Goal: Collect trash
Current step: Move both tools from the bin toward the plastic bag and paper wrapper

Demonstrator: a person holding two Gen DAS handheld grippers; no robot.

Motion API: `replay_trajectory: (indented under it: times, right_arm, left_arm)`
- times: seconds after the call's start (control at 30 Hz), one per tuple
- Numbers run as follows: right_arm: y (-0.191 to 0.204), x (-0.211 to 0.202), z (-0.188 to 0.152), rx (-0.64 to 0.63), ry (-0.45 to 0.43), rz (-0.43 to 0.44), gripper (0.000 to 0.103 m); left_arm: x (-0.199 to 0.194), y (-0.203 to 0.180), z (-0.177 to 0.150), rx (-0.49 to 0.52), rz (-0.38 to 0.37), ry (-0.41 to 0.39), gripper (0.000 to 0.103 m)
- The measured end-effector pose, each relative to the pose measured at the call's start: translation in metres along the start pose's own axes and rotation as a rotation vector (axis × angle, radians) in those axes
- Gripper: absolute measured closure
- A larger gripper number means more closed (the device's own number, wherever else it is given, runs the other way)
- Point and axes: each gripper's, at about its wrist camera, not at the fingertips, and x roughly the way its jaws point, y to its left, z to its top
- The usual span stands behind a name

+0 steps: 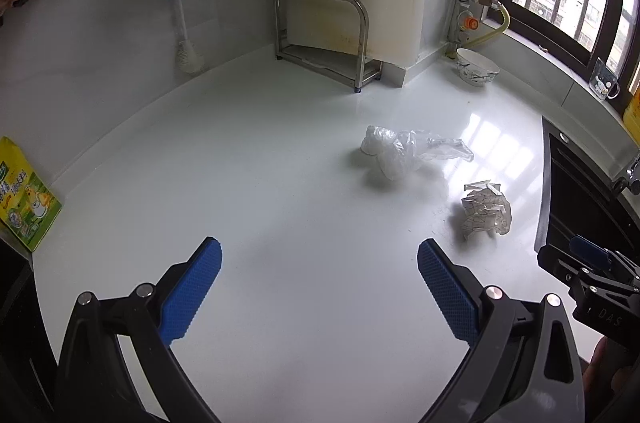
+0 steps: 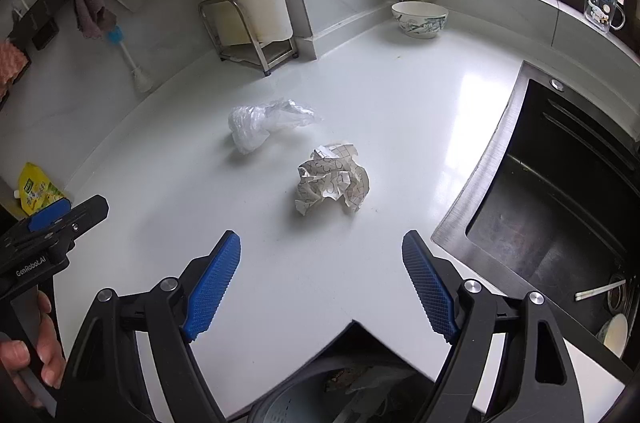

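On the white counter (image 1: 248, 183) lie two pieces of trash. A crumpled clear plastic bag (image 1: 404, 149) (image 2: 262, 123) sits toward the back. A crumpled ball of paper with printed lines (image 1: 486, 209) (image 2: 332, 183) lies closer, near the sink. My left gripper (image 1: 320, 271) hangs open over bare counter, with both pieces ahead and to its right. My right gripper (image 2: 322, 263) is open too, its blue pads empty, with the paper ball just ahead of it. Below the counter's front corner a bin (image 2: 352, 389) with scraps inside shows.
A dark sink (image 2: 560, 207) with dishes in it lies to the right. At the back stand a metal rack (image 1: 324, 39), a patterned bowl (image 1: 478, 67), a brush (image 1: 182, 23) and a glass mug (image 2: 604, 9). A yellow-green packet (image 1: 26, 195) stands at the left edge.
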Motion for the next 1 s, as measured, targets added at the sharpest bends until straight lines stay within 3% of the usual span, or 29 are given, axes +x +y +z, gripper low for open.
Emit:
replay_trajectory:
  times: [0.4, 0.6, 0.93, 0.97, 1.0]
  right_arm:
    - [0.002, 0.071, 0.028, 0.057, 0.032, -0.044, 0.024]
    - [0.007, 0.098, 0.031, 0.025, 0.053, -0.112, 0.024]
    - [0.004, 0.112, 0.032, 0.009, 0.043, -0.141, 0.025]
    - [0.005, 0.111, 0.031, -0.001, 0.035, -0.136, 0.026]
    - [0.007, 0.111, 0.032, -0.012, 0.027, -0.133, 0.033]
  left_arm:
    - [0.066, -0.003, 0.031, 0.07, -0.084, 0.024, 0.006]
    - [0.087, 0.003, 0.036, 0.062, -0.099, 0.041, 0.006]
    - [0.11, 0.001, 0.04, 0.06, -0.123, 0.058, 0.006]
    - [0.112, -0.001, 0.04, 0.059, -0.127, 0.061, 0.006]
    - [0.115, -0.003, 0.041, 0.06, -0.131, 0.064, 0.006]
